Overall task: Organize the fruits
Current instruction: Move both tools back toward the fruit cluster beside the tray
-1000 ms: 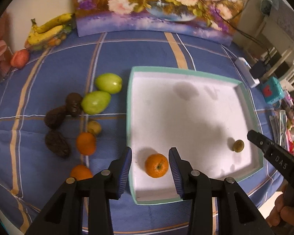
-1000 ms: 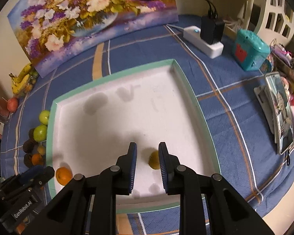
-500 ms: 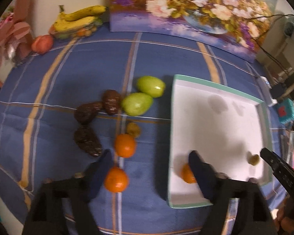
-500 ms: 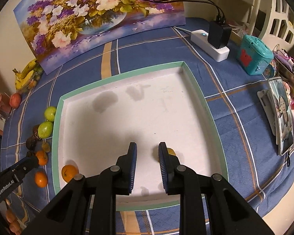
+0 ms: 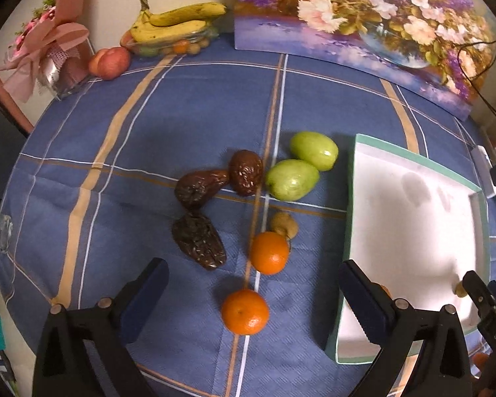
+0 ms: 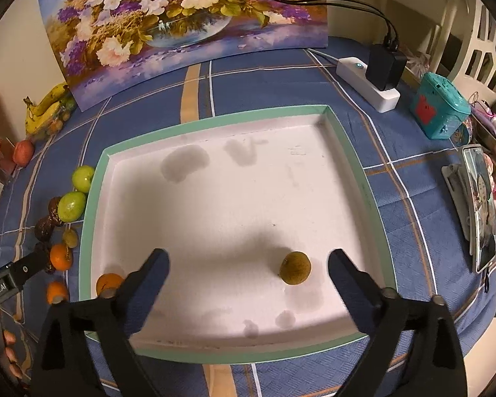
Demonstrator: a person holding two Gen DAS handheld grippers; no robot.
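Left gripper [image 5: 251,292] tilted steeply down over desk [image 5: 182,106], jaws just opened wide, empty; orange [image 5: 245,312] lies loose between them on blue checked cloth. Right gripper [image 6: 248,271] angled down over tray [image 6: 353,139], jaws just sprung wide, holding nothing; small yellow-green fruit [image 6: 295,268] sits free on white tray floor, lower right. Second orange [image 6: 108,283] in tray's lower-left corner. Left of tray on cloth: two green fruits [image 5: 292,179], three dark wrinkled fruits [image 5: 198,241], another orange [image 5: 269,257].
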